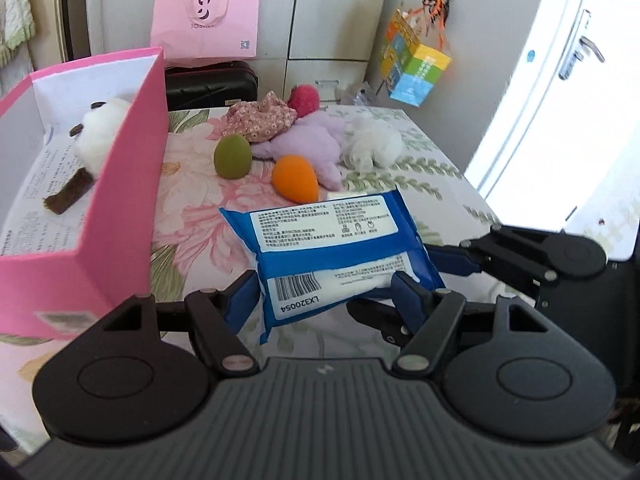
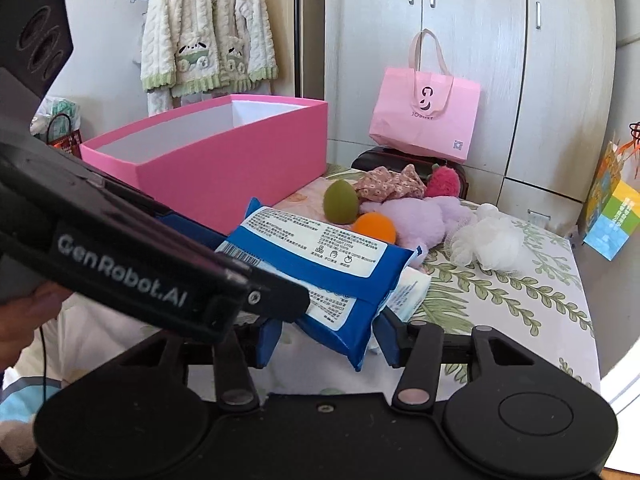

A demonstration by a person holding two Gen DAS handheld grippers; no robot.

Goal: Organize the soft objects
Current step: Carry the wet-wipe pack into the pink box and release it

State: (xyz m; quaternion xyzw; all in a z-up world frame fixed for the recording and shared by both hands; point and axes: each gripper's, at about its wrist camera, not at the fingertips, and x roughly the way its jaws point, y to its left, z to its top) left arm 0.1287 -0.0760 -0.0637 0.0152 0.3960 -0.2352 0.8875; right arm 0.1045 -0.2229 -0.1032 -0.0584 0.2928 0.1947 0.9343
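The left gripper [image 1: 325, 288] clamps a blue-and-white plastic wipes pack [image 1: 336, 256] at its near end. Left of it stands an open pink cardboard box [image 1: 120, 200] holding a white plush toy [image 1: 102, 136].

The left wrist view looks forward along the left hand-held gripper [image 1: 326, 284], low over the flower-patterned table [image 1: 192, 184], toward the white cupboards, with the pink box [image 1: 120, 200] close at its left and the bright door at its right. The right wrist view looks from further right along the right hand-held gripper [image 2: 326, 336], facing more leftward, so the box [image 2: 224, 164] lies ahead. Both views share the blue wipes pack [image 1: 336, 248] [image 2: 320, 264] very near, the soft toys beyond, and the pink bag [image 1: 206, 20] [image 2: 426, 116].
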